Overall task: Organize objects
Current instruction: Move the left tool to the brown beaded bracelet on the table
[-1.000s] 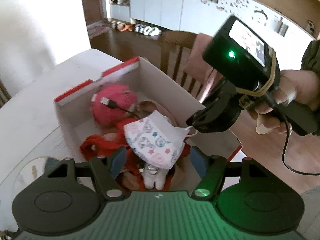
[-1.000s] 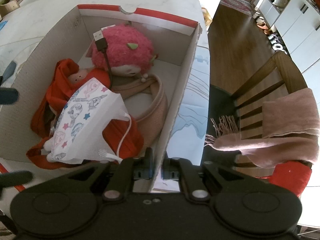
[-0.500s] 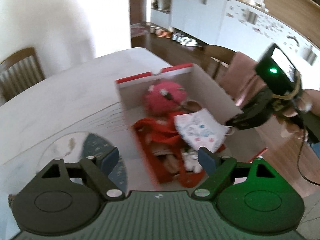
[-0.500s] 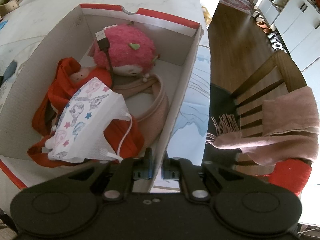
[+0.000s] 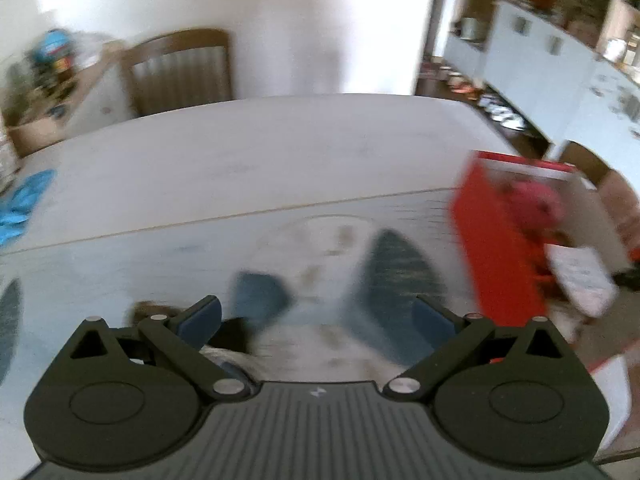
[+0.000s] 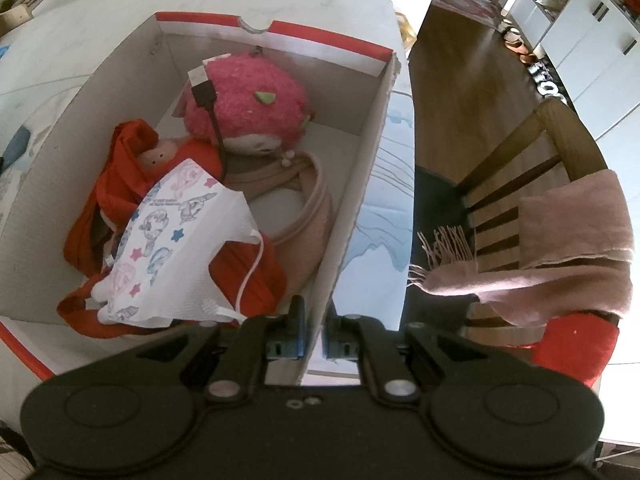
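I keep the right hand-held gripper point(image 6: 314, 330) pinched on the box point(image 6: 352, 184) wall at six o'clock to steady it, mask point(image 6: 176, 240) inside, while my left hand-held gripper point(image 5: 320, 316), jaws just widened and empty, faces the counter point(image 5: 260, 152).

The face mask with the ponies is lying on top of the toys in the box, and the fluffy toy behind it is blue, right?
Not quite. The fluffy toy is pink, not blue, as the right wrist view shows. The rest is right: the face mask lies on top of the toys in the box, with the fluffy toy behind it.
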Demonstrator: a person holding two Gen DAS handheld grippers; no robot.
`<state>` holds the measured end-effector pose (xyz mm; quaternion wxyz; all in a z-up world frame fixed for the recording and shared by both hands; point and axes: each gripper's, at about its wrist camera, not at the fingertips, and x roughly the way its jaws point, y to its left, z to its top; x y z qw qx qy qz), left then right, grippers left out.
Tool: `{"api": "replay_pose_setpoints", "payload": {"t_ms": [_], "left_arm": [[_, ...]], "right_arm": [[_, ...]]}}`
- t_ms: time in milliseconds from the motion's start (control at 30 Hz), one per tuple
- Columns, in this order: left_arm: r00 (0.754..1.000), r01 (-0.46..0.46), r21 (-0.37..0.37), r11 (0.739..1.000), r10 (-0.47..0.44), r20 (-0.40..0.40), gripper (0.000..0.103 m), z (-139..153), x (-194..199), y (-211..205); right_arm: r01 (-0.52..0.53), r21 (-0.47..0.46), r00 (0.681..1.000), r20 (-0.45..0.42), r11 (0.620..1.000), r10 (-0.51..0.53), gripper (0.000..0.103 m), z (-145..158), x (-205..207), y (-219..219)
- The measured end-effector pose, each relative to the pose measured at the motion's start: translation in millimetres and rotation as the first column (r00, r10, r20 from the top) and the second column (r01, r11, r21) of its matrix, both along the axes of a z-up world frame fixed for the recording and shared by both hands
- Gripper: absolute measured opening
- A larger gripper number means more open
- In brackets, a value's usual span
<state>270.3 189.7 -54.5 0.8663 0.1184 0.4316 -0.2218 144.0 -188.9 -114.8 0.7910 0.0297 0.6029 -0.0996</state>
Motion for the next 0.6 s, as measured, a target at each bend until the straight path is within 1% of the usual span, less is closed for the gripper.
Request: {"api": "replay_pose_setpoints", "payload": {"t_ms": [100,167,267,367,400,500,600], "left_arm": [[0.996,-0.084,0.048,0.995,0.082,0.039,0.102,-4,24,31],[0.99,-0.134,0.071,0.988,0.131,0.044,0.102,-10,39,49],[0.983,-0.182,0.08,0.98,0.181,0.011,0.102,-21,63,72],[0.979,-0.2,0.128,0.971,0.202,-0.002,0.102,-36,81,85],[0.976,-0.212,0.14,0.967,0.216,-0.02,0.102,-42,88,89],[0.962,-0.253,0.153,0.955,0.265,-0.068,0.102,-58,103,101],[0.939,-0.303,0.164,0.939,0.324,-0.119,0.101,-73,113,114]], "right_arm": [[0.006,-0.003,1.0,-0.001,1.0,-0.006,0.006,-1,0,0],[0.013,-0.002,1.0,-0.002,1.0,-0.013,0.006,-1,0,0],[0.019,-0.005,1.0,-0.006,1.0,-0.019,0.006,-2,0,0],[0.026,-0.008,1.0,-0.009,1.0,-0.026,0.006,-2,0,1],[0.029,-0.008,1.0,-0.01,1.0,-0.029,0.006,-2,0,1],[0.033,-0.011,0.999,-0.013,0.999,-0.033,0.006,-2,1,1],[0.039,-0.012,0.999,-0.017,0.999,-0.039,0.006,-3,2,2]]}}
